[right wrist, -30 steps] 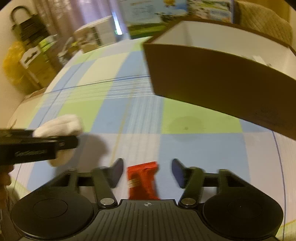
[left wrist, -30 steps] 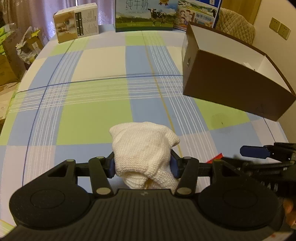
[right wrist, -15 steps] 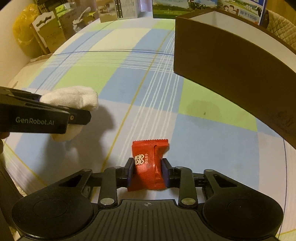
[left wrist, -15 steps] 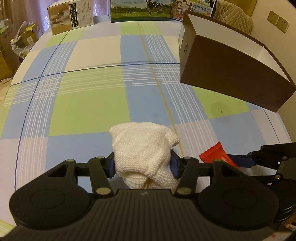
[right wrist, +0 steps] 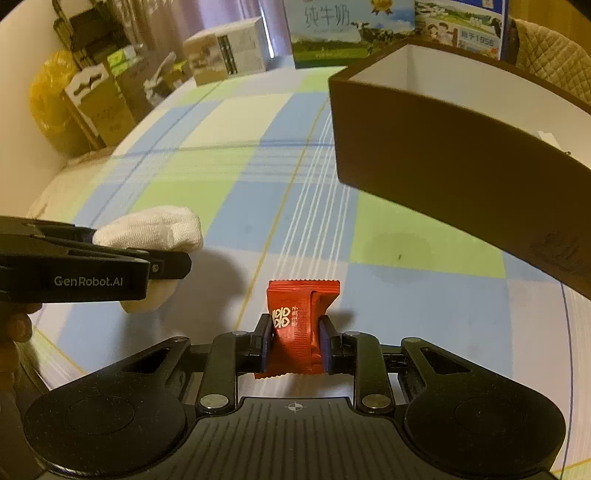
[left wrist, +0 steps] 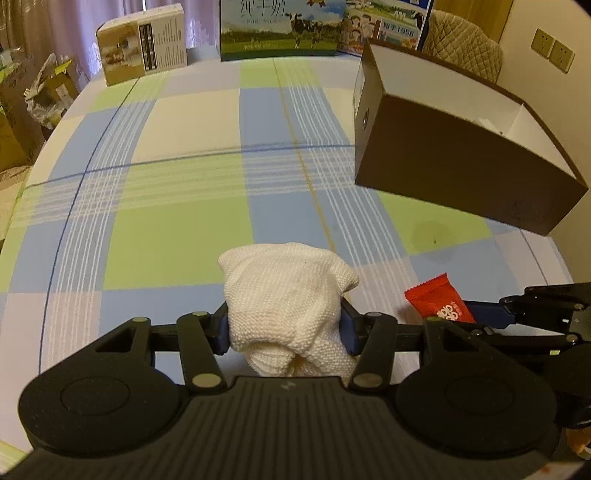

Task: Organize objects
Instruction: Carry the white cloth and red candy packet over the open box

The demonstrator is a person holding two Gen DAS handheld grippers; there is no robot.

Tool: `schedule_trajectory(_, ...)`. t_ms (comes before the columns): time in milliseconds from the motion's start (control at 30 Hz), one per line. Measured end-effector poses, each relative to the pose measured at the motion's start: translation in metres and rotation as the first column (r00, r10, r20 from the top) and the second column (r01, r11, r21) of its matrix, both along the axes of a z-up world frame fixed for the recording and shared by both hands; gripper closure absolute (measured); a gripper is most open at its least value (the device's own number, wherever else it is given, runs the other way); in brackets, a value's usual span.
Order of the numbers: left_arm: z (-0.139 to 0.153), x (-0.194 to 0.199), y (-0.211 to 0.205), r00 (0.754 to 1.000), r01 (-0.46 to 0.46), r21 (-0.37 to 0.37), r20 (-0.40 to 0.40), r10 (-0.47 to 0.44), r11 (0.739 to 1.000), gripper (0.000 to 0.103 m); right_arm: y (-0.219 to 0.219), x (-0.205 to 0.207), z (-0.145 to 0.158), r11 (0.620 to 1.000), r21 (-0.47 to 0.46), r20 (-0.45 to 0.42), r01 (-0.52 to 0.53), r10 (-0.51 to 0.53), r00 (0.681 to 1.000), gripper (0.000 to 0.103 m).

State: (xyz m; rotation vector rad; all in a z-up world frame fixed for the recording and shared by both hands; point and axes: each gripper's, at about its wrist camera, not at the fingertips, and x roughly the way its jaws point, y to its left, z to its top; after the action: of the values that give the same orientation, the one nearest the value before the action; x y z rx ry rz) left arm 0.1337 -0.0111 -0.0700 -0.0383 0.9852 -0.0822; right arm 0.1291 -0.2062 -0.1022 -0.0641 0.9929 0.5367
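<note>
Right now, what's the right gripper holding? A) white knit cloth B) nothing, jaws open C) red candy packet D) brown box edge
C: in the right wrist view the right gripper is shut on the red candy packet; the white knit cloth sits in the left gripper.

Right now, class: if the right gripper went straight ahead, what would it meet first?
Probably bare tablecloth, then the milk carton at the far edge; the brown box lies just right of that line. Depth is unclear.

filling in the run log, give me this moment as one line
left claw: shut on white cloth | right claw: shut on red packet | brown box: open, ahead
</note>
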Motion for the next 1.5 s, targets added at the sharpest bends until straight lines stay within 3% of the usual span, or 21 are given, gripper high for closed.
schedule_trajectory(233,0.029,0.016,-0.008,0.998,0.014,-0.022,0.057,-0.013,1.0,0.053,-0.028,0.013,0.052,0.983,0.156,0.106,0.098,-0.115,0.988,0.081)
schedule_trajectory(467,0.075,0.054,-0.044,0.982,0.092,-0.044,0.166,-0.084,0.995,0.053,-0.077,0.048,0.096,0.924,0.275,0.181,0.266,-0.322,0.929,0.081)
schedule_trajectory(633,0.1,0.096,-0.076,0.968,0.156,-0.082,0.212,-0.136,0.984,0.053,-0.096,0.083,0.112,0.896,0.312,0.187,0.316,-0.385,0.904,0.081)
schedule_trajectory(800,0.107,0.137,-0.106,0.958,0.204,-0.071,0.218,-0.184,0.976,0.053,-0.107,0.11,0.101,0.882,0.293,0.153,0.368,-0.423,0.893,0.081)
schedule_trajectory(1000,0.089,0.174,-0.13,0.96,0.24,-0.055,0.165,-0.228,0.969,0.053,-0.12,0.137,0.08,0.868,0.267,0.096,0.42,-0.457,0.884,0.081)
schedule_trajectory(1267,0.061,0.194,-0.141,0.962,0.262,-0.047,0.098,-0.256,0.964,0.051,-0.129,0.153,0.062,0.861,0.246,0.048,0.446,-0.47,0.881,0.081)
schedule_trajectory(1500,0.053,0.198,-0.14,0.964,0.258,-0.052,0.085,-0.253,0.965,0.039,-0.13,0.155,0.057,0.86,0.247,0.027,0.447,-0.467,0.884,0.081)
